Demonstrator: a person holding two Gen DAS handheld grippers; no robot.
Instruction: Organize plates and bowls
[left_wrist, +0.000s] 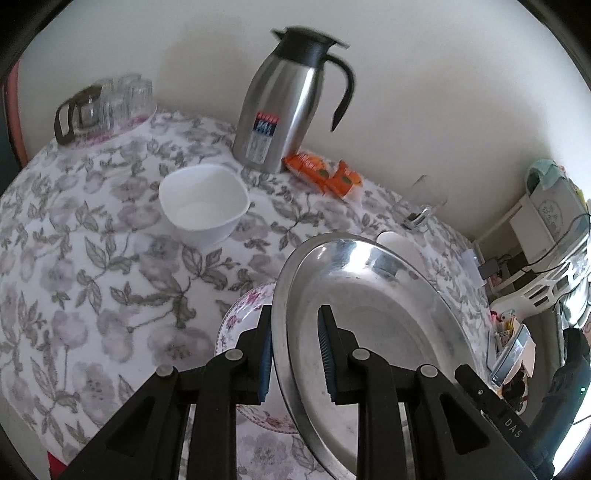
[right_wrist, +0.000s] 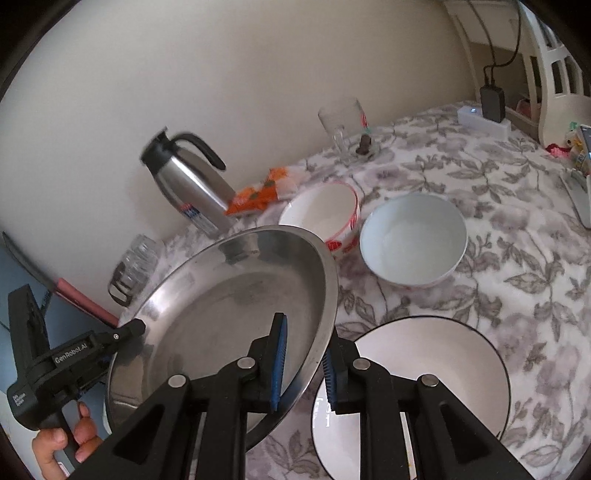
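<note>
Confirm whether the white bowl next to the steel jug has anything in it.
No: in the left wrist view the white bowl beside the steel jug shows a bare white inside.

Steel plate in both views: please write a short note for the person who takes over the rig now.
Left hand-held gripper: shut on the steel plate's rim.
Right hand-held gripper: straddles the opposite rim, jaws slightly apart; grip uncertain.
The steel plate is tilted, held above the table.
On the table: floral plate under it, black-rimmed plate, white bowl, red-patterned bowl, square bowl.
Done: steel plate lifted.
Left: set it down, perhaps on another plate; gather the bowls.
</note>
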